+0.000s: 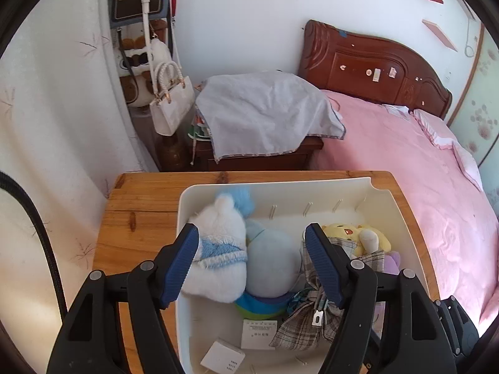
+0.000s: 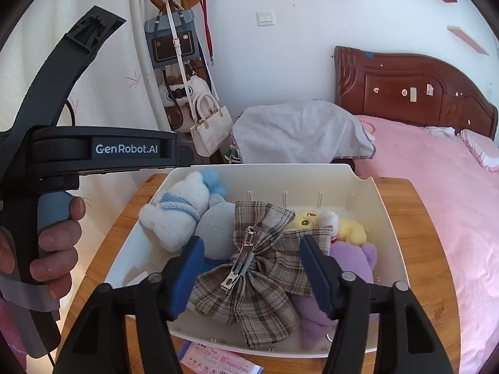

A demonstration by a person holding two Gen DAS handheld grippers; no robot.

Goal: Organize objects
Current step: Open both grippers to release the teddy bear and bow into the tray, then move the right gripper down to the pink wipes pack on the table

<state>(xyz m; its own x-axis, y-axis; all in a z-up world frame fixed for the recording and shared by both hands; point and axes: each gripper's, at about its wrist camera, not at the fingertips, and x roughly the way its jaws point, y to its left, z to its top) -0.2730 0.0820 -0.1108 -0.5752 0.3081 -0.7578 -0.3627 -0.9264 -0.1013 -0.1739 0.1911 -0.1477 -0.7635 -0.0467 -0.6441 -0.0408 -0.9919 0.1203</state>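
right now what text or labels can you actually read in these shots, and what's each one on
"GenRobot.AI": on the black body of the left gripper, seen from the right wrist camera.
White cards in the bin: printed, too small to read.
Pink packet on the table under the bin's near edge: printed, too blurred to read.

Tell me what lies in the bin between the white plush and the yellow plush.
The pale blue plush and plaid bow, seen in the right wrist view.

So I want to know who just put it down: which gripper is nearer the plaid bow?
Right. The right gripper hangs directly over the plaid bow, jaws open on either side without pressing it. The left gripper sits over the blue plush, the bow just beside its right finger.
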